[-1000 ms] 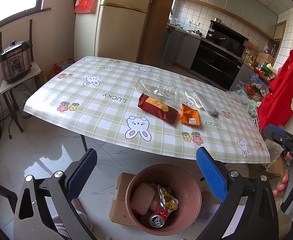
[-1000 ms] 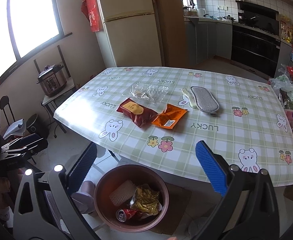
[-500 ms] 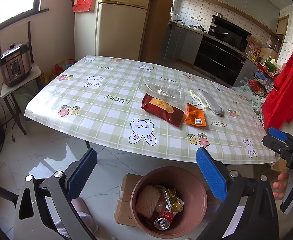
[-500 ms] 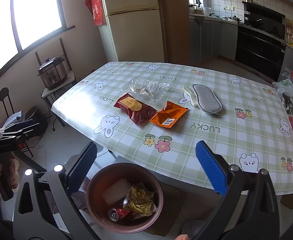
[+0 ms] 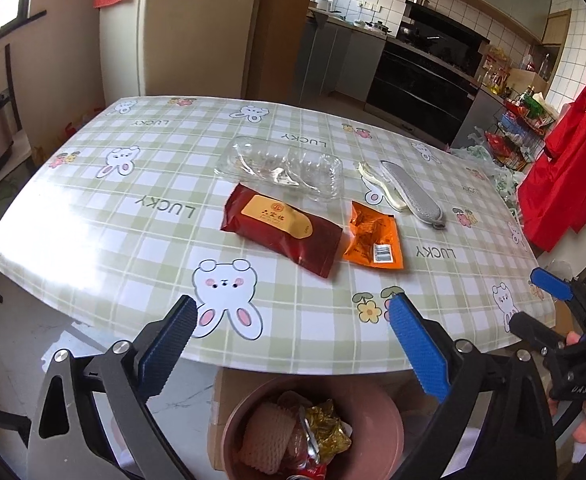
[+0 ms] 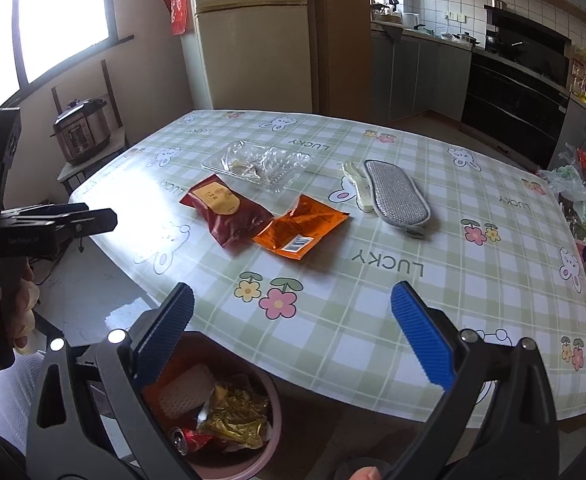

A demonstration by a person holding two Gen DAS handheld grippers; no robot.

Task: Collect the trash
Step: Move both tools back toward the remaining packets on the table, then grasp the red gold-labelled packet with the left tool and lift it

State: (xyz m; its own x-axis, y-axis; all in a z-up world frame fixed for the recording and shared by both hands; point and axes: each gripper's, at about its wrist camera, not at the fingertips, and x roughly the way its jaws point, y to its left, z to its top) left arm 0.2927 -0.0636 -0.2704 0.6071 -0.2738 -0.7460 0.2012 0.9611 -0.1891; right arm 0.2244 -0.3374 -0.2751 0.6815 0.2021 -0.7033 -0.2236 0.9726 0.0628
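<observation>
Left gripper (image 5: 291, 344) wide, jaws closing on nothing, red wrapper (image 5: 281, 229) beyond, well apart

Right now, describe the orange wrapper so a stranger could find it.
On the checked table, near the middle, lies the orange wrapper. It sits beside a dark red packet, and alone shows a white barcode label.

Green-checked tablecloth (image 5: 93, 216); dark red packet (image 5: 281, 228); orange wrapper (image 5: 373, 236); bin (image 5: 389, 436) seemingly pink.
</observation>
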